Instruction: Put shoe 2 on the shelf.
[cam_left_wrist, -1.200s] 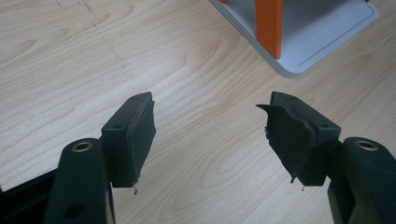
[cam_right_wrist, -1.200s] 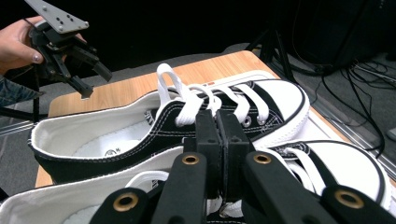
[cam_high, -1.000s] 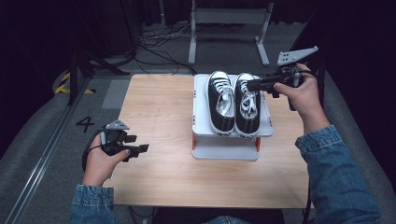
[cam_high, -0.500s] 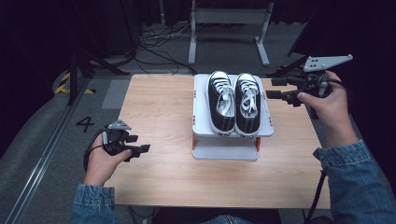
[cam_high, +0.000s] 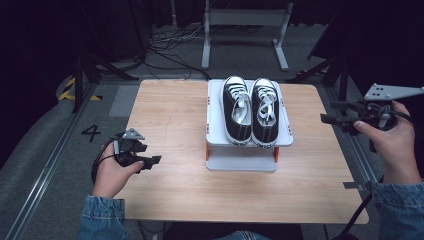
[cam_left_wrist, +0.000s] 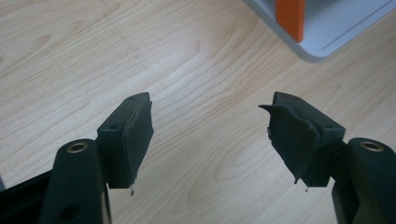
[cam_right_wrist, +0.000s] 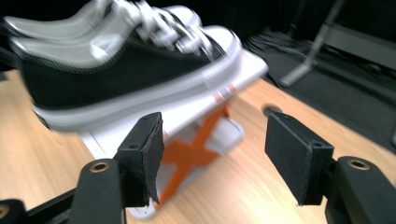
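Pair of black sneakers (cam_high: 250, 110) sat side by side on top of white rack (cam_high: 242, 152) at tabletop (cam_high: 170, 120) centre, toes toward person.

Right tongs (cam_high: 327, 112) off tabletop's right edge, well apart from shoes, jaws just opened wide, nothing between them.

Left tongs (cam_high: 152, 161) low over tabletop's near-left area, jaws spread, empty.

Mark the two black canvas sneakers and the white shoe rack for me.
Left black canvas sneaker (cam_high: 237, 107), high view, on its white laces.
Right black canvas sneaker (cam_high: 264, 107), high view, on its white laces.
White shoe rack with orange supports (cam_high: 241, 163), high view, on its lower shelf's front edge.
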